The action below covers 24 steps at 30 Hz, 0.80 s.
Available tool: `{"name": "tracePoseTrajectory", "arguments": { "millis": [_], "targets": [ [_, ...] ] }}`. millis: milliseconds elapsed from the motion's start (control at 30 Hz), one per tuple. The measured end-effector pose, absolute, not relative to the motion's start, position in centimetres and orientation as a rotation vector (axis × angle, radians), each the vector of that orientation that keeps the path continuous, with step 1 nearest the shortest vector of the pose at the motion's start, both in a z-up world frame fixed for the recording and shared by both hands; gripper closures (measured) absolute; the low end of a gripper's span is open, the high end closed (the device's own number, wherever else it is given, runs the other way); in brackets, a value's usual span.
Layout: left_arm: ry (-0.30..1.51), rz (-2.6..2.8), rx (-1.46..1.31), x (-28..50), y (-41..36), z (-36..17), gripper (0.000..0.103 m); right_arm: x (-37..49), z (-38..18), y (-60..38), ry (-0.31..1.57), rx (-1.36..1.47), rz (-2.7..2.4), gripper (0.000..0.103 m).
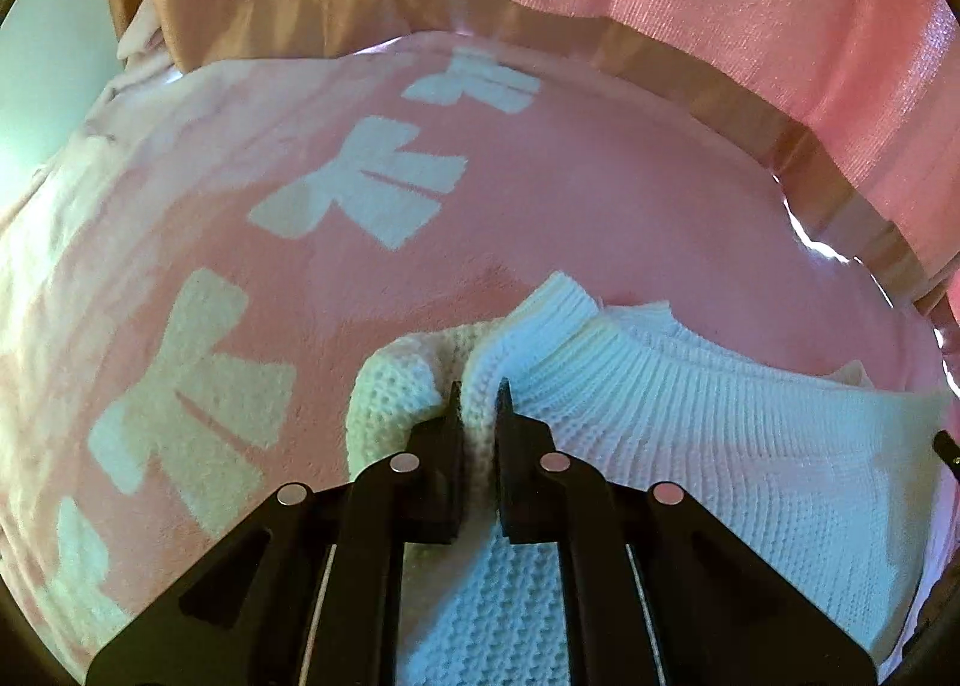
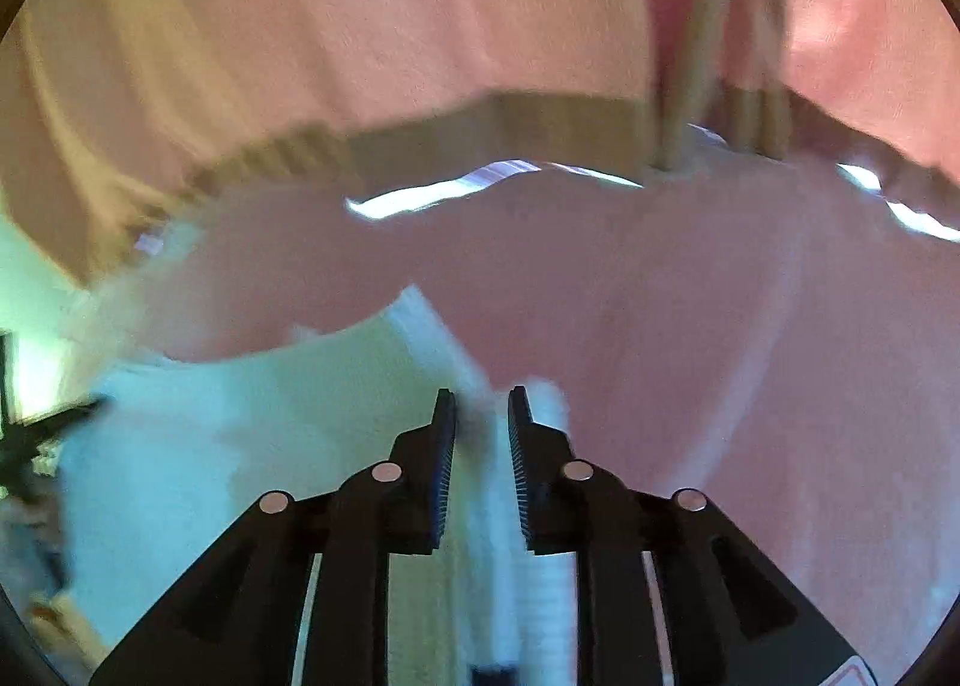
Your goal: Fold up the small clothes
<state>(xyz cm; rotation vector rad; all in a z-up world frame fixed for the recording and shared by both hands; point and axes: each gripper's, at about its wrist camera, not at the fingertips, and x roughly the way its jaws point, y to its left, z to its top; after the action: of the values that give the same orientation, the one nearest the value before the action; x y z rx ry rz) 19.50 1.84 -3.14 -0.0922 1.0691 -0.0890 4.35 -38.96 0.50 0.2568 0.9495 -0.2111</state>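
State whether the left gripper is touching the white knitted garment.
Touching. The left wrist view shows the left gripper closed on a bunched fold of the white knitted garment, both fingers pressing the fabric.

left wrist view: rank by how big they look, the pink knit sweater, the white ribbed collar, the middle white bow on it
1. Pink knit sweater, largest.
2. White ribbed collar, though its nearness to the camera inflates it.
3. Middle white bow, smallest.

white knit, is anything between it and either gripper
No. The left gripper is already shut on the white knit, and the right gripper has its white fabric between the jaws too; that view is blurred.
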Motion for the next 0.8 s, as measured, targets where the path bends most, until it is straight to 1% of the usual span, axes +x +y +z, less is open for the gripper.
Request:
{"name": "tracePoseTrajectory", "arguments": {
  "millis": [100,167,233,267,367,400,433,500,533,567,600,633,733,800],
  "targets": [
    [1.033,-0.131,-0.12,18.0,1.6,-0.7,0.093,2.4,2.0,-39.2,0.915,0.331,-0.197,0.082],
    [0.998,-0.168,-0.126,16.4,1.4,1.2,0.091,0.3,4.2,-37.8,0.857,0.304,-0.143,0.082],
    [0.977,-0.218,-0.103,14.3,0.9,2.5,0.091,-1.9,5.5,-35.8,0.839,0.273,-0.077,0.083],
    [0.973,-0.242,-0.098,13.3,0.7,2.7,0.091,-2.8,5.4,-34.5,0.856,0.255,-0.029,0.086],
    [1.004,-0.261,-0.052,11.8,-0.3,1.7,0.091,-3.3,2.3,-31.8,0.977,0.159,0.013,0.089],
    [1.024,-0.25,-0.009,11.5,-0.7,0.7,0.09,-3.2,0.4,-31.7,1.047,0.111,-0.019,0.095],
    [1.044,-0.23,0.024,11.5,-0.7,-0.1,0.09,-3.3,-1.3,-32.3,1.091,0.08,-0.054,0.096],
    [1.073,-0.198,0.039,11.4,0.2,-1.7,0.09,-4.2,-1.0,-34.2,1.057,0.13,-0.048,0.098],
    [1.058,-0.2,0.011,11.4,0.9,-1.6,0.09,-4.4,-0.6,-34.8,1.049,0.135,-0.083,0.099],
    [1.047,-0.154,-0.001,11.4,1.9,-1.2,0.091,-5.0,0.0,-35.6,1.03,0.153,-0.122,0.103],
    [1.038,-0.134,-0.012,11.3,2.4,-1.0,0.093,-5.7,0.7,-36.3,1.011,0.202,-0.129,0.099],
    [1.029,-0.126,-0.033,11.1,3.0,-0.6,0.093,-6.1,1.3,-36.3,0.994,0.227,-0.117,0.097],
    [1.027,-0.185,-0.105,9.4,3.2,0.3,0.092,-7.2,2.2,-34.1,0.956,0.22,-0.031,0.097],
    [1.055,-0.232,-0.083,7.5,1.8,-0.8,0.091,-7.2,1.2,-32.3,0.995,0.197,0.017,0.098]
  ]
}}
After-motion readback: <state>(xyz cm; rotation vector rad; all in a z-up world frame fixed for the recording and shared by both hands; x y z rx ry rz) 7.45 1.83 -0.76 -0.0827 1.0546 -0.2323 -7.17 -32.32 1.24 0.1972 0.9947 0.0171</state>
